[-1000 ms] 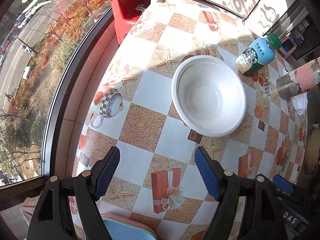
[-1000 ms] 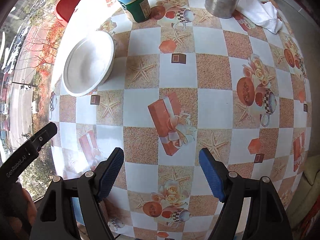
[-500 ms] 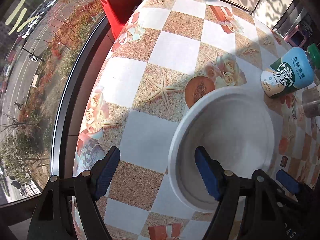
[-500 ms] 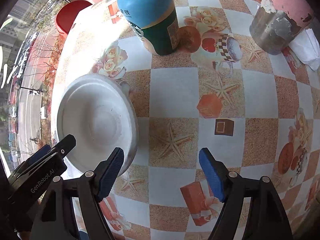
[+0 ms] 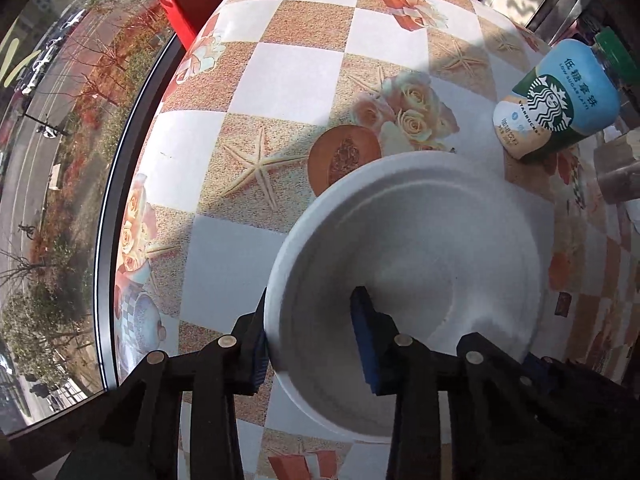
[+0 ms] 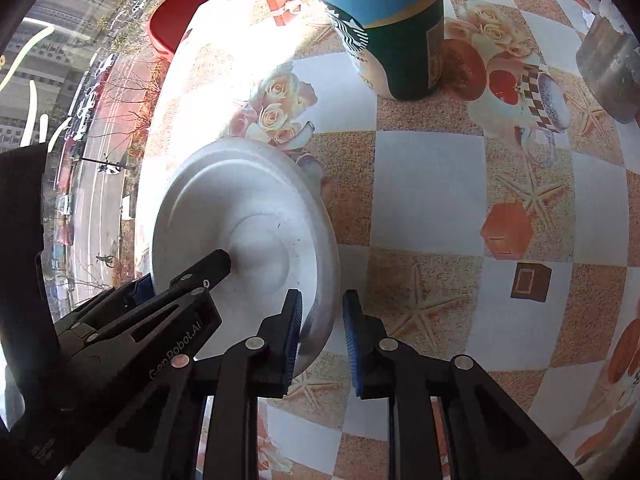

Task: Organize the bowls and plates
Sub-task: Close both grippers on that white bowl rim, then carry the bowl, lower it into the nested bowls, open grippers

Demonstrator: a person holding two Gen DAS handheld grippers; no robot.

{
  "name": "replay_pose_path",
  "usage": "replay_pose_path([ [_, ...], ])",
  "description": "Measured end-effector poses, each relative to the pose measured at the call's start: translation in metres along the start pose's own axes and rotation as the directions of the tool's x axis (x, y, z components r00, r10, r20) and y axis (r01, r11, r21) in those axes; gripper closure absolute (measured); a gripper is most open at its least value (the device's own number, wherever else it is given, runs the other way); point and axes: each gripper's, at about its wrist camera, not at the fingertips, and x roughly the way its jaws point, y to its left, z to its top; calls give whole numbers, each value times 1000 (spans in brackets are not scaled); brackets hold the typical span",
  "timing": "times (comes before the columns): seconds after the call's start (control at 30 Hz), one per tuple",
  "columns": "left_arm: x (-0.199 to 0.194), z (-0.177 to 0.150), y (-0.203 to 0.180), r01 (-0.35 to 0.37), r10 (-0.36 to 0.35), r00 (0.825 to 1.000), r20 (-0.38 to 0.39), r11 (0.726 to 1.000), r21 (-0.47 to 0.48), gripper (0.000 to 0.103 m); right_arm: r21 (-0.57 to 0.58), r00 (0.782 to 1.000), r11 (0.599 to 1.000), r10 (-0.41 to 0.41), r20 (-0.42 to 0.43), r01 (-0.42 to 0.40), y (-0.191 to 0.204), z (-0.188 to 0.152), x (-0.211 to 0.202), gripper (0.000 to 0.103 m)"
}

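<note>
White bowl [image 5: 420, 240] rim straddled by downward-pointing left tongs [image 5: 312, 344], closing; right tongs [image 6: 320, 336] clamped on opposite rim

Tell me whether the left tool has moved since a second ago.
Yes. The left tool has come forward over the table toward the Starbucks bottle, from beside the printed gift box to the white bowl, its jaws closing astride the near rim.

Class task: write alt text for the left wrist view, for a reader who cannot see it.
The left gripper is closing across the rim of a white bowl, one finger outside and one inside. The bowl sits on a checked tablecloth, with a Starbucks bottle behind it.
</note>
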Motion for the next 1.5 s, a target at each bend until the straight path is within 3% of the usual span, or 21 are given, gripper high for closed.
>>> replay_pose_path([
  [0.13,-3,-19,-15,1,0,1000,-17,999,38,63,18,1000,1000,-6,-29,7,-6,-12,0,88],
  [0.3,-10,-69,-32,40,-36,998,-45,996,80,63,10,997,999,-51,-59,52,-19,-46,-13,87],
  [0.67,-11,-207,-56,76,-44,988,-147,972,222,63,28,983,991,-124,-133,129,-50,-178,-27,85],
  [0.83,-10,-250,-55,97,-53,984,-169,959,266,63,49,978,987,-147,-151,156,-53,-228,-24,85],
  [1.17,-17,-279,-49,132,-78,983,-167,930,343,63,100,974,976,-180,-135,194,-40,-300,-26,85],
  [1.5,-57,-284,-43,143,-109,988,-108,913,383,63,122,977,970,-203,-71,211,-23,-324,-64,85],
])
